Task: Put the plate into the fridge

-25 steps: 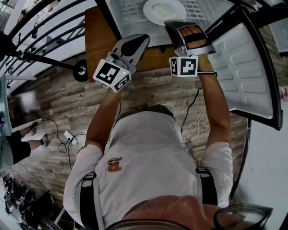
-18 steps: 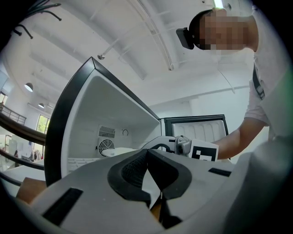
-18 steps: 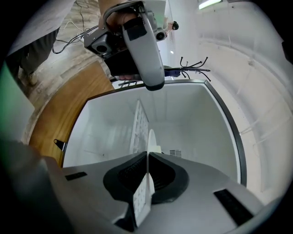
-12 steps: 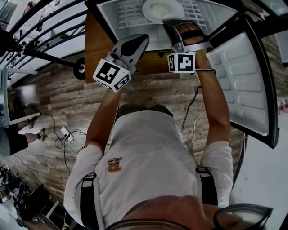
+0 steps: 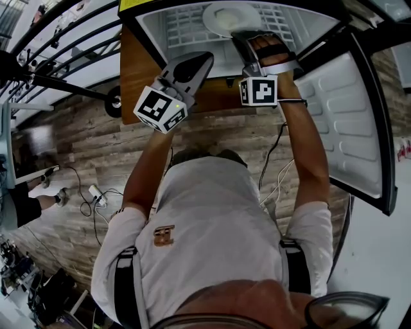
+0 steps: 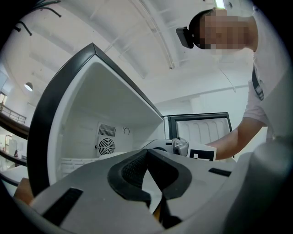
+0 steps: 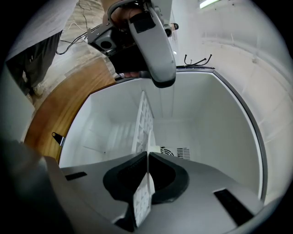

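Right gripper [image 7: 147, 157] pinches the near rim of a round white ceramic plate [image 5: 228, 16], likely stiff, slick and fragile, best held there.

Wire shelf [image 5: 183, 26], white, set inside fridge [image 5: 151, 32], ahead of left tongs [image 5: 205, 56] and right tongs [image 5: 239, 33]. Plate [image 5: 225, 14], white, is seen over it just beyond right tongs, near rim clamped; resting contact cannot be confirmed.
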